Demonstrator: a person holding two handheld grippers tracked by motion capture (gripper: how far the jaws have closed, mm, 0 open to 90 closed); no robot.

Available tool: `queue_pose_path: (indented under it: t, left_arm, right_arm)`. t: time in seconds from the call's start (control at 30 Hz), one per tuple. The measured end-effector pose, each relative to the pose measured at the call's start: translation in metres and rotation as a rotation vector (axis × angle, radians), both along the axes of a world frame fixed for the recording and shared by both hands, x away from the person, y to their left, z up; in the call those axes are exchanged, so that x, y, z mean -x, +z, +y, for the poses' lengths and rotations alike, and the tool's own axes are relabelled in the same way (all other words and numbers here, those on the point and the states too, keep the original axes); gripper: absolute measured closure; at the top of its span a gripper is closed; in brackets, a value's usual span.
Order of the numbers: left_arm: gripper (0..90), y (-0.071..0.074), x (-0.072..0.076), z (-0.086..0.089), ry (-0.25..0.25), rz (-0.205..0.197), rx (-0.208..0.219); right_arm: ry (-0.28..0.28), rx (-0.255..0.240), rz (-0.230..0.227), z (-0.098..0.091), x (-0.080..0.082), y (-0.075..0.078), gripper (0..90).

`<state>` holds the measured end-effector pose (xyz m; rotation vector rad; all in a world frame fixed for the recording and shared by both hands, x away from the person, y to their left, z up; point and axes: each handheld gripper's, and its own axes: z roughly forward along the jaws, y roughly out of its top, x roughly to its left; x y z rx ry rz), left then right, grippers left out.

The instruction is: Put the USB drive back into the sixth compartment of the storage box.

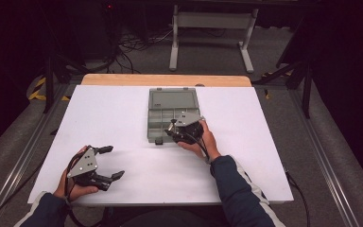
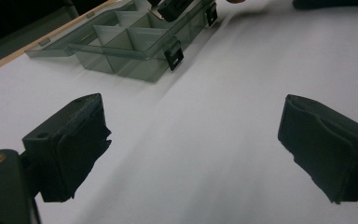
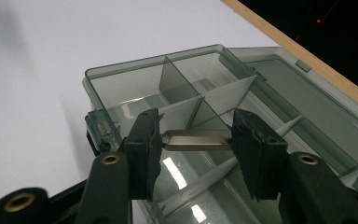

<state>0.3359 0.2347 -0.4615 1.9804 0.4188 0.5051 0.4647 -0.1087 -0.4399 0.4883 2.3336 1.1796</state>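
the right hand-held gripper [image 3: 196, 140] was pinching a short metal bar [image 3: 196, 139] endwise between its two black jaws, one pad on each end, in the lower middle of the right gripper view. the bar was one piece, dull silver-grey, flat-sided with a tapered left tip, lying level across the gap. it hung just above the near compartments of a smoky grey see-through organizer box [image 3: 121, 79], whose thin dividers crossed behind it; no brand, label or writing could be read on the bar, the box or the jaws. in the high view that right hand-held gripper [image 1: 174, 130] sat at the centre of the frame over the lower right part of the one organizer box [image 1: 158, 118], whose lid lay flat open toward the top of the frame. two black latches showed on the box's front wall in the left gripper view. the left hand-held gripper [image 1: 116, 163] rested at the lower left of the high view, jaws spread wide with nothing between them, over the white tabletop [image 1: 113, 113]. two hand-held grippers, one box, one bar.
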Motion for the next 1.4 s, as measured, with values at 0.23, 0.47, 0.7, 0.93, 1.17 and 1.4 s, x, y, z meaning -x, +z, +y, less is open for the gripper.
queue_pose_path:
  t: [0.23, 0.47, 0.7, 0.93, 1.17, 1.4]
  left_arm:
    - [9.0, 0.000, 0.000, 0.000, 0.000, 0.001, 0.000]
    - [9.1, 0.000, 0.000, 0.000, -0.001, 0.002, 0.003]
    - [9.2, 0.000, 0.000, 0.000, 0.000, 0.002, 0.000]
    - [9.3, -0.001, 0.000, 0.000, 0.001, 0.003, 0.003]
    - [9.9, 0.000, 0.001, 0.001, 0.003, 0.000, 0.003]
    - [12.0, 0.001, 0.001, 0.002, 0.007, 0.000, 0.010]
  right_arm:
    - [0.005, 0.006, 0.009, 0.001, 0.000, -0.002, 53.2]
    - [0.006, 0.005, 0.013, 0.001, 0.000, -0.003, 53.2]
    - [0.006, 0.000, 0.018, 0.001, 0.000, -0.003, 53.2]
    - [0.003, -0.015, 0.019, 0.000, 0.002, -0.001, 50.5]
    - [0.002, -0.056, -0.007, -0.007, 0.008, 0.008, 49.9]
    - [0.000, -0.066, -0.073, -0.016, 0.022, 0.021, 47.4]
